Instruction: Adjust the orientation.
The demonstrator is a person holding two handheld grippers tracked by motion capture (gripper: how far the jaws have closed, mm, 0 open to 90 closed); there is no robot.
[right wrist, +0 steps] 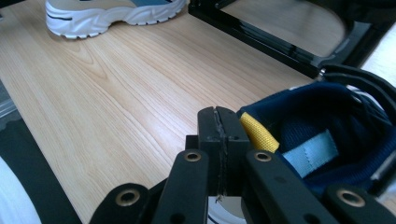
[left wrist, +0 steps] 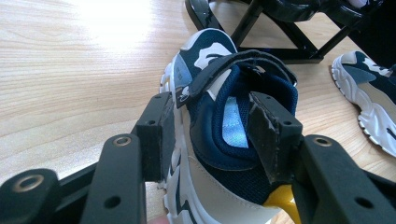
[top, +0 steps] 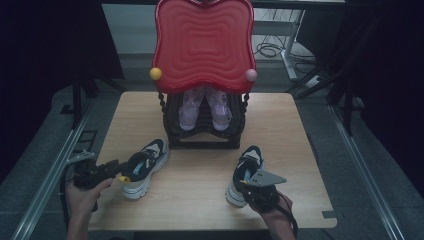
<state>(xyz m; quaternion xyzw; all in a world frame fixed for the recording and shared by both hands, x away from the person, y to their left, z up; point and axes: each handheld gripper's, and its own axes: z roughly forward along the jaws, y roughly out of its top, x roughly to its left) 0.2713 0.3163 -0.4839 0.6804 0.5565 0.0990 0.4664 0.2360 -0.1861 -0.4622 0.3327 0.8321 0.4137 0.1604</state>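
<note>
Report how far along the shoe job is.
Done: a pink pair of shoes sits on the black rack.

In hand: the left gripper grips the heel collar of the left sneaker, one jaw inside, one outside. The right gripper is shut, jaws together beside the yellow pull tab of the right sneaker.

Left: both sneakers stand on the table, likely bound for the rack.
</note>
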